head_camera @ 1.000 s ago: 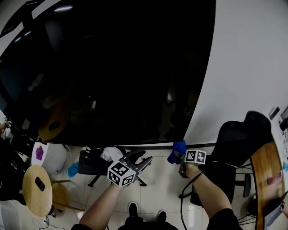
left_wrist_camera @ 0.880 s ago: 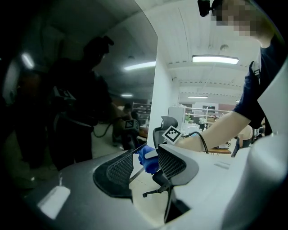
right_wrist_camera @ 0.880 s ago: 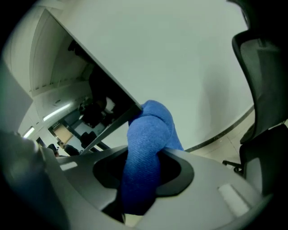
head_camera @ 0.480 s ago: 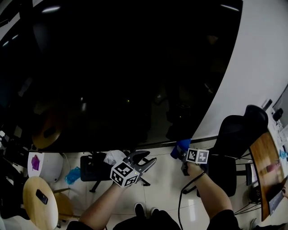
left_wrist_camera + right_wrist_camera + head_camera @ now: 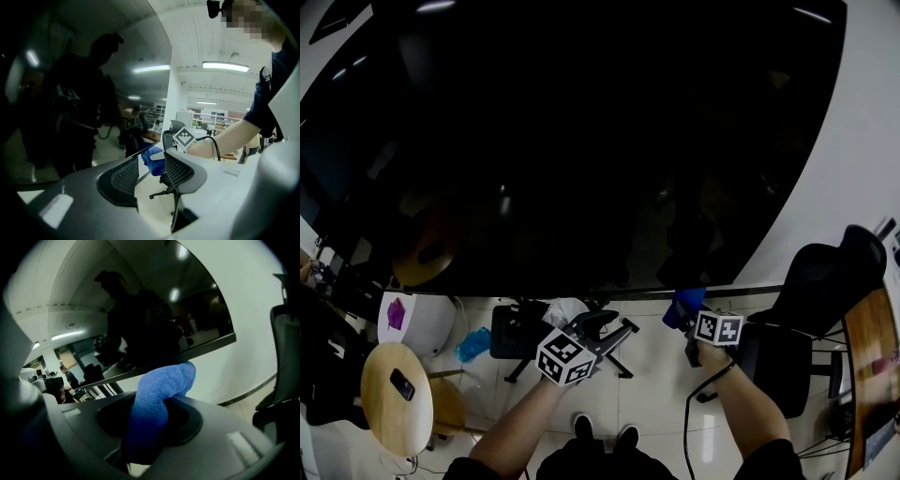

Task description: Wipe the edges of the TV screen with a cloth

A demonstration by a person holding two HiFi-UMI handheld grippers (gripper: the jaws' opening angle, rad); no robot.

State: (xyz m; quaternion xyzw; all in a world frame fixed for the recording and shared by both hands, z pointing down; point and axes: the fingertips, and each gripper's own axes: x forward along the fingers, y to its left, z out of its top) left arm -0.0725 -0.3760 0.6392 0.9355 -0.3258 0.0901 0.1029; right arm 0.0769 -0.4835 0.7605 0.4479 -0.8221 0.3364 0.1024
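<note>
Rightward sits a chair (image 5: 825,281); right hand-held gripper (image 5: 150,427) clamps cloth (image 5: 161,380), pointing ahead at TV screen (image 5: 581,141); left hand-held gripper (image 5: 150,171) gapes empty

Head view steeply down; both gripper views close, facing shared TV screen (image 5: 581,141).

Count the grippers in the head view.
2. The left gripper is at bottom centre, empty; the right gripper, just right of it, grips the blue cloth. None seems hidden.

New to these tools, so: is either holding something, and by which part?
Right gripper: jaws shut on the blue cloth, at its bunched lower part. Left gripper: nothing.
</note>
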